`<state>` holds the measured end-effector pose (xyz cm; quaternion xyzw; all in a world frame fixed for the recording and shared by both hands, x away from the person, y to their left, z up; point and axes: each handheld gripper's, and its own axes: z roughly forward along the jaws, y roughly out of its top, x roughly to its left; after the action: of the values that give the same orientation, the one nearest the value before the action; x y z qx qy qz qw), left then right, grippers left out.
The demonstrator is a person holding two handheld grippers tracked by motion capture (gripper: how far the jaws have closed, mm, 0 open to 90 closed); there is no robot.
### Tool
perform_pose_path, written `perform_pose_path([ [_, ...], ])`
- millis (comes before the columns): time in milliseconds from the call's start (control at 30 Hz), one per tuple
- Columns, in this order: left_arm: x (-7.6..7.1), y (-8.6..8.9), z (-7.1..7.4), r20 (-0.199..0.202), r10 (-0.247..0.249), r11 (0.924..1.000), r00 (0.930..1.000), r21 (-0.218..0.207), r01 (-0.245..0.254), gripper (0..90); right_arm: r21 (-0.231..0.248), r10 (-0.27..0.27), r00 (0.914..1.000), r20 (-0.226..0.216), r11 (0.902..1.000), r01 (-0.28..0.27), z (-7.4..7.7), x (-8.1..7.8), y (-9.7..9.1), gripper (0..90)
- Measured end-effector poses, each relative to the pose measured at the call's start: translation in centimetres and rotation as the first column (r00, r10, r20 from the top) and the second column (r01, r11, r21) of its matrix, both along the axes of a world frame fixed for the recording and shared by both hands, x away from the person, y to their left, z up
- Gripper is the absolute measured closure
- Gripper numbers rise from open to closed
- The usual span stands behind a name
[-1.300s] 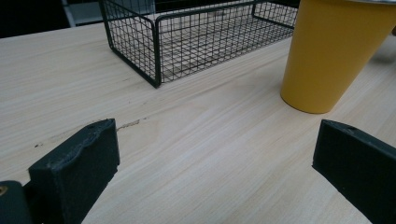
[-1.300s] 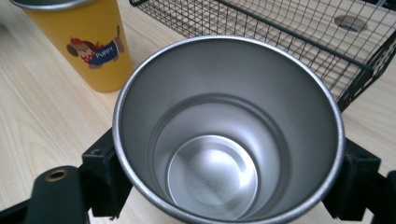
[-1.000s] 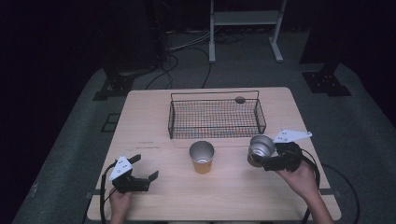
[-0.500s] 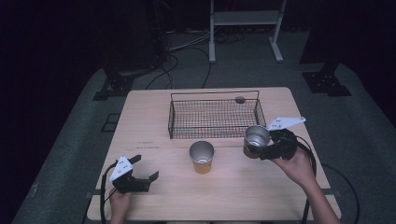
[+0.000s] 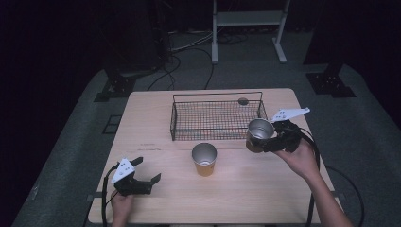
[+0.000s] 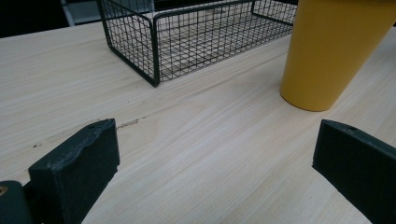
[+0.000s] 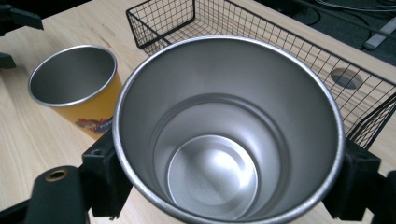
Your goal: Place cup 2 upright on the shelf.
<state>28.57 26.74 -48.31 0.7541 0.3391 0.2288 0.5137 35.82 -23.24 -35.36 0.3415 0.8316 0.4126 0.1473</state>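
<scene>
Lifted off the tabletop [image 5: 156, 142] toward the basket [image 5: 215, 118]: cup [image 5: 259, 134], clamped in right gripper [image 5: 270, 140]; left gripper [image 5: 142, 175] released, idle.

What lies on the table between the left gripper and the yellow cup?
Nothing: the left gripper view shows bare wood between the left gripper and the yellow cup.

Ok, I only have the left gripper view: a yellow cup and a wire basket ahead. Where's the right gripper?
Observer: The right gripper is by the wire basket's right front corner, jaws shut on a steel cup.
Operator: Anything in that cup?
Observer: No, the right gripper view shows its bare bottom.
Operator: And the yellow one?
Observer: The yellow cup is empty too, with a steel lining inside.
</scene>
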Motion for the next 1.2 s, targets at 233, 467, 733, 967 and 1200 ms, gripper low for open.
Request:
perform_pose_path([
  [233, 0.0, 0.0, 0.0, 0.002, 0.002, 1.0, 1.0, 0.0, -0.002, 0.0, -0.009, -0.005, 0.9999, -0.01, 0.9999, 0.004, 1.0, 1.6, 0.4, 17.9],
  [467, 0.0, 0.0, 0.0, 0.002, 0.001, 1.0, 1.0, 0.004, -0.001, 0.0, -0.02, -0.004, 0.9999, -0.01, 0.9998, 0.004, 1.6, 2.7, 0.9, 18.0],
  [733, 0.0, 0.0, 0.0, 0.002, 0.0, 1.0, 1.0, -0.001, 0.0, 0.0, -0.029, -0.009, 0.9997, -0.021, 0.9995, 0.009, 2.0, 4.2, 1.4, 17.9],
  [967, 0.0, 0.0, 0.0, 0.001, -0.001, 1.0, 1.0, 0.001, 0.001, 0.0, -0.04, -0.03, 0.9992, -0.024, 0.9988, 0.029, 2.2, 5.6, 1.8, 17.9],
  [1200, 0.0, 0.1, 0.0, 0.003, -0.002, 1.0, 1.0, 0.0, 0.002, 0.0, -0.049, -0.045, 0.9988, -0.017, 0.9978, 0.044, 2.5, 6.9, 2.3, 17.9],
])
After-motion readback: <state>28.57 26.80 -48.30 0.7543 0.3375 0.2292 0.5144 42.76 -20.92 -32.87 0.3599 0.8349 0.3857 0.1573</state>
